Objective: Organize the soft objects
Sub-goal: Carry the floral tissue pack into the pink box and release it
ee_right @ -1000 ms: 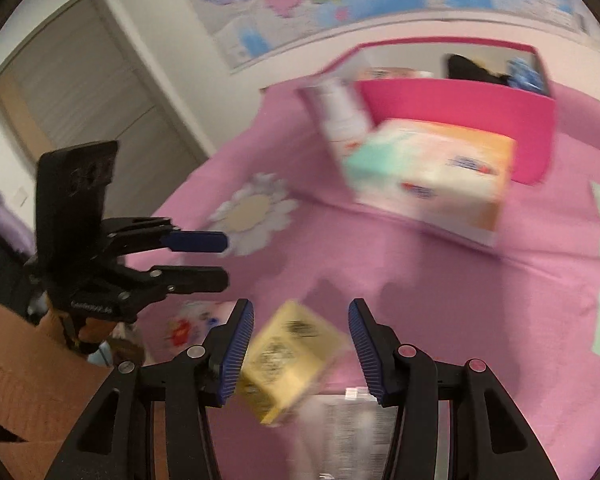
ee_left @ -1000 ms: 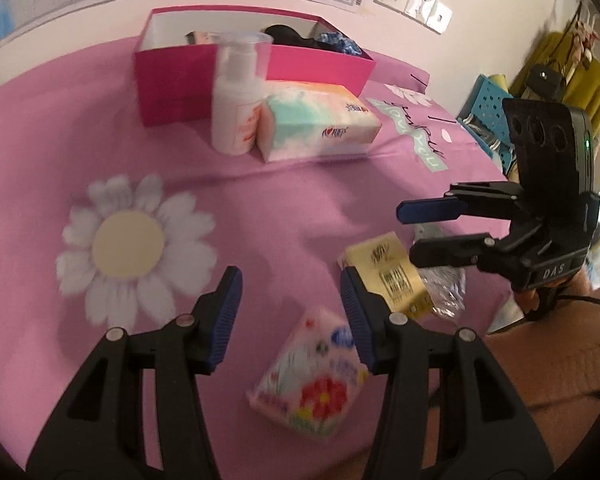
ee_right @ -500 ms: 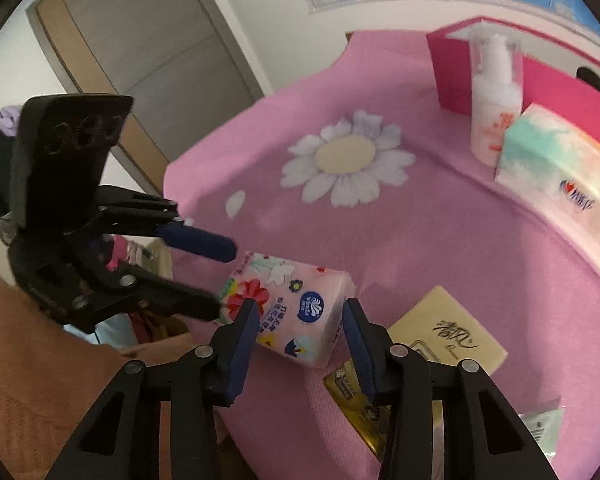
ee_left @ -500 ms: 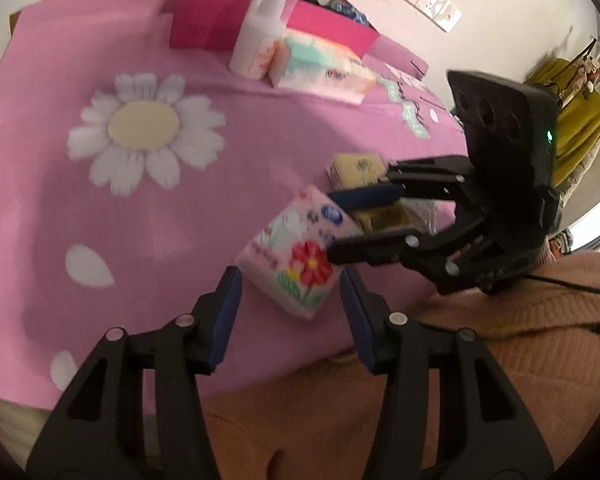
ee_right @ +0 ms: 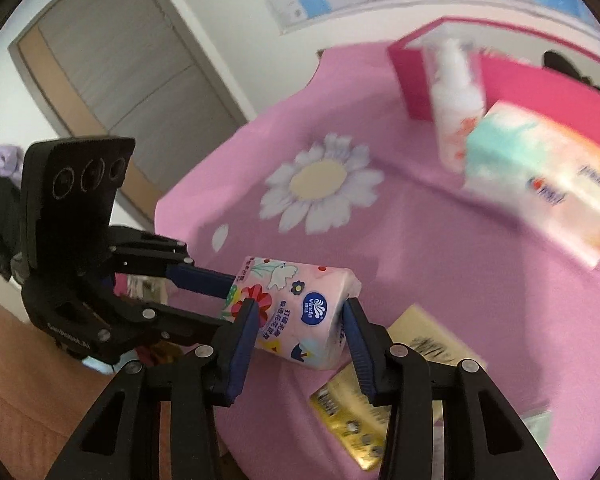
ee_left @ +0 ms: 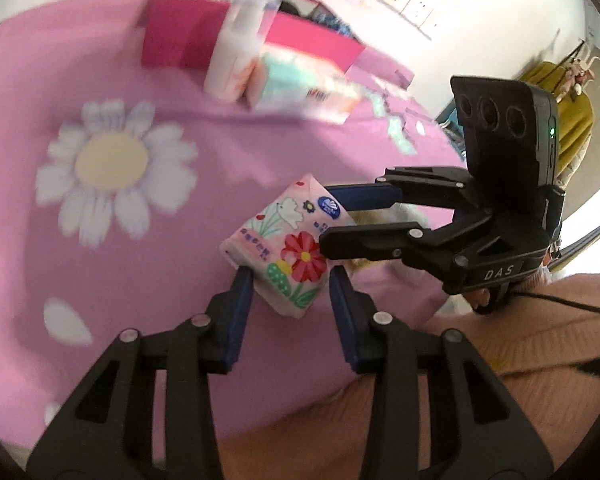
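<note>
A small floral tissue pack (ee_left: pixel 284 248) (ee_right: pixel 296 308) hangs just above the pink cloth, near its front edge. My right gripper (ee_right: pixel 300 322) is shut on its long sides, and the right-hand pad dents the wrapper. From the other side my left gripper (ee_left: pixel 291 292) has the pack's flower end between its fingers. Its jaws are closing and both pads touch the wrapper. In the left wrist view the right gripper (ee_left: pixel 326 220) reaches in from the right. In the right wrist view the left gripper (ee_right: pixel 226 300) reaches in from the left.
A pink box (ee_left: pixel 180 44) (ee_right: pixel 540 80) stands at the back, with a white pump bottle (ee_left: pixel 232 68) (ee_right: pixel 458 120) and a large tissue pack (ee_left: pixel 300 88) (ee_right: pixel 540 184) before it. Two yellow tissue packs (ee_right: pixel 432 336) lie under my right gripper. A person's sweater (ee_left: pixel 500 400) borders the near edge.
The floral pack lay on the cloth a second ago; now both grippers have it between their fingers. The left jaws have narrowed onto it. Both hands drew toward the near edge.
</note>
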Action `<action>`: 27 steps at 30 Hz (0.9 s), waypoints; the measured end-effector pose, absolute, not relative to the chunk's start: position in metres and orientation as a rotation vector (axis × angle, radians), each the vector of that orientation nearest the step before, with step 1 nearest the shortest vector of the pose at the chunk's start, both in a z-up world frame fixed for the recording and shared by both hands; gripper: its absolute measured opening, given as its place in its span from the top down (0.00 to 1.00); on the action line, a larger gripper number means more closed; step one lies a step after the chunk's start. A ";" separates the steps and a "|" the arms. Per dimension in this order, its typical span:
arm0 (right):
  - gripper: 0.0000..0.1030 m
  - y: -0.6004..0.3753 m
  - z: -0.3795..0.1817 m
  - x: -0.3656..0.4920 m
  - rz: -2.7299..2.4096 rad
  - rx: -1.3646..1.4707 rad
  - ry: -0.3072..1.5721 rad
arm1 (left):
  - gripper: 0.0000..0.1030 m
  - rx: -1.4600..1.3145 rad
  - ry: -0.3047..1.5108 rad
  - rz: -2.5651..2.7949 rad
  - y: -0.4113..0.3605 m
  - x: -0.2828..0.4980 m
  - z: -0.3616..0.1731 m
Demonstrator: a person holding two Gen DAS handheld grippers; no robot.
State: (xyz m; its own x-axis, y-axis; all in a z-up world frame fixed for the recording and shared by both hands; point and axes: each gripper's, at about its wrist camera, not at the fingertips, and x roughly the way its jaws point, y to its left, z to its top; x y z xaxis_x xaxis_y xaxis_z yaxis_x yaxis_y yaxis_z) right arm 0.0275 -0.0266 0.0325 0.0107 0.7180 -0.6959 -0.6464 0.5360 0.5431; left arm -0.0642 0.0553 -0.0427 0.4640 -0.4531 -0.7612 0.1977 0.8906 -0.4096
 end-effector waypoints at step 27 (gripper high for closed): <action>0.57 -0.079 0.105 0.177 0.781 0.216 0.838 | 0.60 -0.103 0.742 -0.447 0.039 0.107 0.071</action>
